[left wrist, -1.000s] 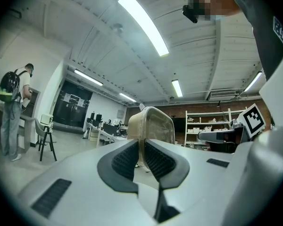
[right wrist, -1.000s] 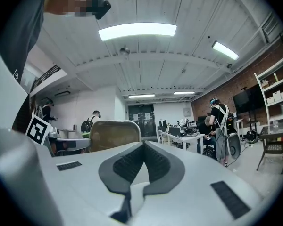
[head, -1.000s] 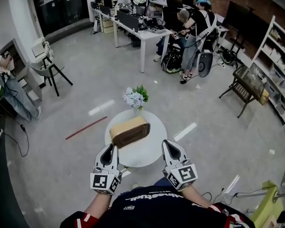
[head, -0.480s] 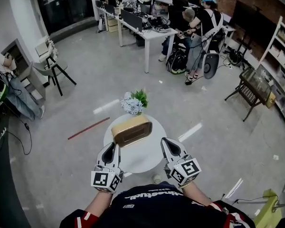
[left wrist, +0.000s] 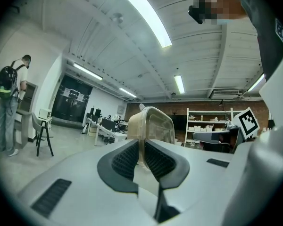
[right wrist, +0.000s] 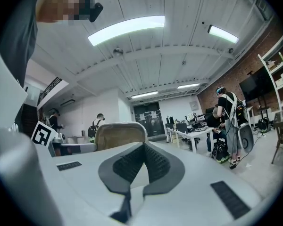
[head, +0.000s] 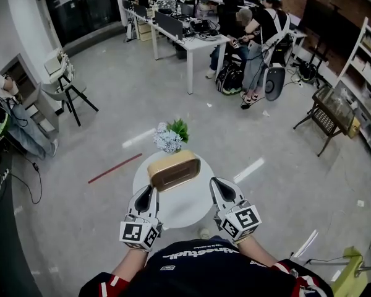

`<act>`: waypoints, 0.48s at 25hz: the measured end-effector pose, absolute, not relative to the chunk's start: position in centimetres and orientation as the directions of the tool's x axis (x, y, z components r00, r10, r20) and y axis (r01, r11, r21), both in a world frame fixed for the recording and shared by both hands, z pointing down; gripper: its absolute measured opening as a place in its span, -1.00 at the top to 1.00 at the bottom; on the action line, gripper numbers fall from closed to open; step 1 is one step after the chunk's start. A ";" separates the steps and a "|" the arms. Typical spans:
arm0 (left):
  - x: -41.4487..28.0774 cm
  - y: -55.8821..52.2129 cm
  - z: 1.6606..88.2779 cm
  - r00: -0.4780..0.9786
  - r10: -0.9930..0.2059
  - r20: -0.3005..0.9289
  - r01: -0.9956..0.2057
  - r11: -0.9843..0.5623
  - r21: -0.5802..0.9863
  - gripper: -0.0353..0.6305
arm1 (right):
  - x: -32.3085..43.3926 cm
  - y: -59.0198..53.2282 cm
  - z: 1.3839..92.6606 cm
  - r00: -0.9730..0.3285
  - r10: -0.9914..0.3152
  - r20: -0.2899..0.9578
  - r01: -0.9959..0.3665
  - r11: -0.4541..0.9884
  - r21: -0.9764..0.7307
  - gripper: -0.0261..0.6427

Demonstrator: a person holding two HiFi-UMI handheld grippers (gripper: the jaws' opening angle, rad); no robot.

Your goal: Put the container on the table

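Nearer the flowers (head: 169, 138) now, the container (head: 173, 170) is over the table (head: 187, 210) — left gripper (head: 146, 190) clamps it, right gripper (head: 217, 184) closed.

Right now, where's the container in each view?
Head view: container centre, over the round white table.
Left gripper view: container centre, its edge between the jaws.
Right gripper view: container left of centre, behind the jaws.
Shared landmark: the long white desk, in all three views.

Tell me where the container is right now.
Head view, centre: the container is over the round table, just this side of the flowers, its near-left edge clamped in the left gripper.
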State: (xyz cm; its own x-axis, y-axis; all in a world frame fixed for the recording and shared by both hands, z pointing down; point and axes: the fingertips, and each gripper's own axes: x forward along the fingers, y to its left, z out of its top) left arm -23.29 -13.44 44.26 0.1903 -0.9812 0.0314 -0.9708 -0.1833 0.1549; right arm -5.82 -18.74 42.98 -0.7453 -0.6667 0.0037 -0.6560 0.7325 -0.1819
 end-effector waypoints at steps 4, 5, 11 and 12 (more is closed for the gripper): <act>-22.9 -14.1 45.1 0.200 -0.979 0.036 -0.967 -0.191 0.171 0.74 | -5.2 -19.2 43.4 -0.736 -0.677 0.007 -0.668 0.724 -0.174 0.92; -22.9 -14.2 45.2 0.202 -0.979 0.042 -0.966 -0.192 0.173 0.74 | -5.2 -19.2 43.5 -0.734 -0.679 0.007 -0.670 0.722 -0.173 0.92; -22.9 -14.3 45.7 0.217 -0.974 0.066 -0.960 -0.201 0.194 0.74 | -5.1 -18.6 43.7 -0.743 -0.670 0.008 -0.658 0.728 -0.193 0.92; -22.8 -14.4 45.9 0.220 -0.973 0.069 -0.959 -0.203 0.197 0.74 | -5.0 -18.5 43.9 -0.744 -0.668 0.008 -0.657 0.729 -0.194 0.92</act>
State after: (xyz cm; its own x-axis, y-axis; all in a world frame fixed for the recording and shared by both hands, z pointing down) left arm -22.79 -14.37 45.87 0.2199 -0.9731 0.0687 -0.9593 -0.2029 0.1966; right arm -4.99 -18.54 43.86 -0.7438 -0.6684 0.0082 -0.6569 0.7286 -0.1937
